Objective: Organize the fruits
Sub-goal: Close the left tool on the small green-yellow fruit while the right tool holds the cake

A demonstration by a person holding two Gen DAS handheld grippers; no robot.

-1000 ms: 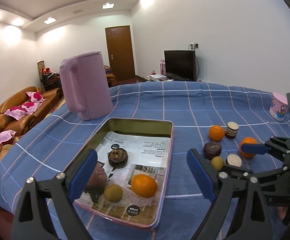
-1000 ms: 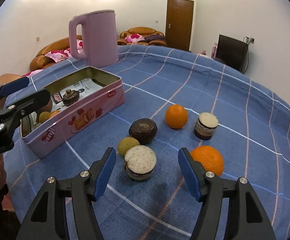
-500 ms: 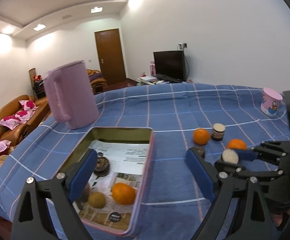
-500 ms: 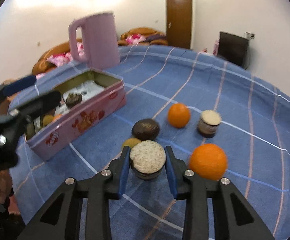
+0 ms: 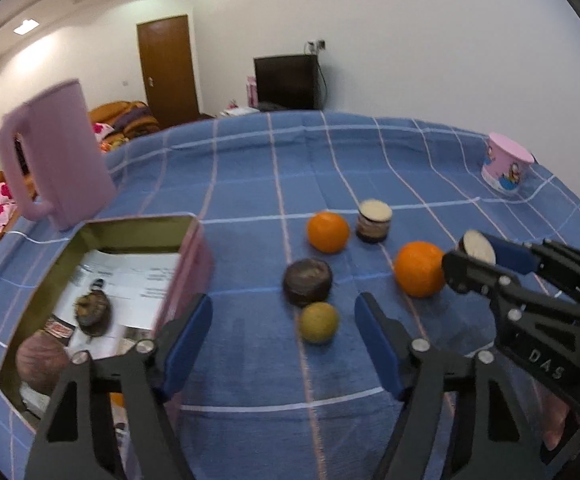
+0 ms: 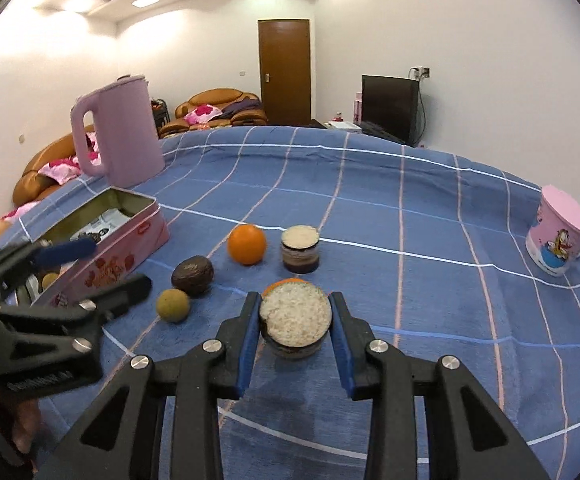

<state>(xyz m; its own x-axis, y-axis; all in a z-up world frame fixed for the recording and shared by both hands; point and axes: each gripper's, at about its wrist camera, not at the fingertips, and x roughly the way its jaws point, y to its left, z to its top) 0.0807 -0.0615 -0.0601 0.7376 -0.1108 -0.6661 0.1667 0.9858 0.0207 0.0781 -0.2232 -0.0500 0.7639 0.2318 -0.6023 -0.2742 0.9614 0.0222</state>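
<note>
While the open pink tin (image 6: 102, 236) waits at the left with fruit already inside, the left gripper (image 5: 284, 344) narrows its empty fingers above the small green fruit (image 5: 318, 322), likely the next pick. Further right, the right gripper (image 6: 294, 322) clamps a rice-topped cup (image 6: 294, 318) just above the worktop (image 6: 429, 280), where bare cloth leaves moving room; a pink cup (image 6: 559, 236) stands near the far right edge.

Black tool (image 6: 294, 322), blue pads (image 6: 248, 344)

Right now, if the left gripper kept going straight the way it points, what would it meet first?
Probably the small yellow-green fruit, which lies on the blue cloth just ahead of the left gripper, between its closing fingers' line; the dark brown fruit sits right behind. Depth is uncertain.
</note>
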